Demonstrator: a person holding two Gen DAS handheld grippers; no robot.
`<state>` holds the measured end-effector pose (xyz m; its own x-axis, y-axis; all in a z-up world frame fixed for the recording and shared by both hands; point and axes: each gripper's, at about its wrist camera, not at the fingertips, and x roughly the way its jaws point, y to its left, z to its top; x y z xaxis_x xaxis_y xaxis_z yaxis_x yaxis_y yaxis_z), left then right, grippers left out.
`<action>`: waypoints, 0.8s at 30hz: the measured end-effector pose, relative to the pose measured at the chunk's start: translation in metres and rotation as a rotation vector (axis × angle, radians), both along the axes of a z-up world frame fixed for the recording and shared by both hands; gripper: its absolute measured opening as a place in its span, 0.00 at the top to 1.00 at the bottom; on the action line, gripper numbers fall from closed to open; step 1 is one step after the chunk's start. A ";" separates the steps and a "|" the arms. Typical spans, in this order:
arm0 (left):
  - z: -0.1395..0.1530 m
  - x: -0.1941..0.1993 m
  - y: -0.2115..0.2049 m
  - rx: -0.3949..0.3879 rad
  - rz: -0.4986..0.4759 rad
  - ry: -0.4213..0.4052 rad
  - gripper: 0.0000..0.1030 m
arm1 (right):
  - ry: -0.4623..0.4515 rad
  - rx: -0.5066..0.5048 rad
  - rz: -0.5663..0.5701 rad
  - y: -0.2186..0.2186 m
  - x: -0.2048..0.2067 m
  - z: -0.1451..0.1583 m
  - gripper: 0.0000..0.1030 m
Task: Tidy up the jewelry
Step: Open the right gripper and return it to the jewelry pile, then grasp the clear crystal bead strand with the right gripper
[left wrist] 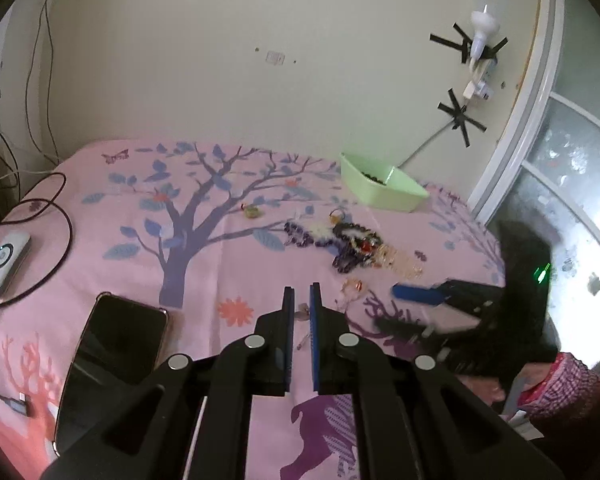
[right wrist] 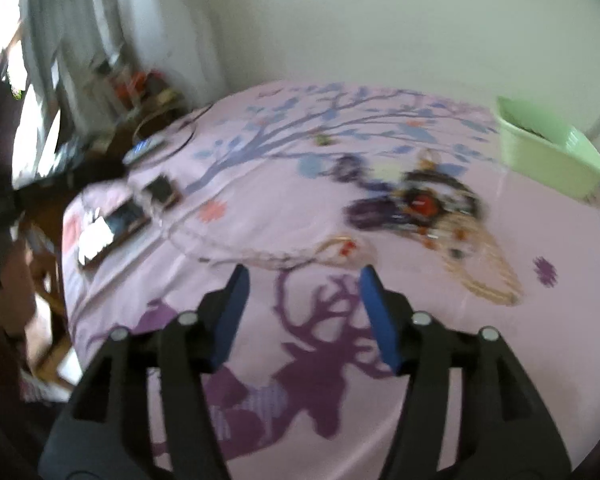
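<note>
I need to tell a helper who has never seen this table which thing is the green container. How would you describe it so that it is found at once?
Start from the pink tablecloth with the printed tree. Go to its far edge by the wall, beyond the tangled jewelry pile: there stands the green container. It is the only pale green, open-topped tub on the cloth, with something dark inside.

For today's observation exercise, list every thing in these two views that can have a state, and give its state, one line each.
left gripper: shut, a thin pale chain between the pads.
right gripper: open, nothing between the jaws.
green bin: open-topped, dark beads inside.
jewelry pile: tangled, loose on the cloth.
phone: screen dark.
white device: lit ring, cable attached.
</note>
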<state>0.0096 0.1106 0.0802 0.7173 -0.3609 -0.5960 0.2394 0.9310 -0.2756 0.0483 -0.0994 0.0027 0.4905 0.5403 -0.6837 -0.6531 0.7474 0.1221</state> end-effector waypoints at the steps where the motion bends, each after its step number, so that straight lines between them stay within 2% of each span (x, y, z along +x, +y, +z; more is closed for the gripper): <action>1: 0.001 -0.001 0.000 -0.002 -0.005 -0.003 1.00 | -0.011 -0.031 0.031 0.011 -0.002 -0.001 0.36; 2: 0.003 -0.001 -0.001 0.002 -0.008 -0.006 1.00 | -0.028 -0.064 0.051 0.019 -0.002 -0.003 0.29; 3: 0.003 -0.002 -0.002 0.003 -0.010 -0.008 1.00 | -0.055 -0.103 0.063 0.029 -0.002 -0.005 0.27; 4: 0.004 -0.002 -0.003 0.002 -0.013 -0.010 1.00 | -0.064 -0.123 0.074 0.035 0.000 -0.007 0.27; 7: 0.007 -0.004 -0.003 -0.007 -0.017 -0.018 1.00 | -0.013 -0.144 0.112 0.053 0.013 -0.015 0.27; 9: 0.012 -0.007 -0.003 -0.019 -0.020 -0.030 1.00 | -0.034 -0.166 0.112 0.059 0.014 -0.018 0.27; 10: 0.016 -0.008 -0.003 -0.024 -0.022 -0.040 1.00 | -0.032 -0.179 0.113 0.062 0.017 -0.018 0.31; 11: 0.020 -0.010 -0.004 -0.026 -0.022 -0.053 1.00 | -0.033 -0.183 0.100 0.062 0.020 -0.019 0.47; 12: 0.024 -0.011 -0.004 -0.026 -0.025 -0.063 1.00 | -0.018 -0.161 0.093 0.059 0.024 -0.018 0.53; 13: 0.027 -0.011 -0.004 -0.024 -0.026 -0.070 1.00 | -0.009 -0.145 0.084 0.054 0.027 -0.018 0.68; 14: 0.030 -0.011 -0.006 -0.019 -0.030 -0.075 1.00 | -0.005 -0.139 0.071 0.050 0.030 -0.017 0.89; 19: 0.037 0.001 -0.022 0.008 -0.059 -0.083 1.00 | 0.019 -0.010 0.002 0.007 0.041 0.016 0.90; 24: 0.045 0.030 -0.046 0.020 -0.090 -0.093 1.00 | 0.124 0.191 -0.016 -0.043 0.062 0.066 0.90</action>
<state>0.0398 0.0651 0.1251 0.7351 -0.4150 -0.5361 0.3460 0.9096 -0.2298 0.1099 -0.1426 0.0684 0.4182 0.6590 -0.6251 -0.6127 0.7127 0.3415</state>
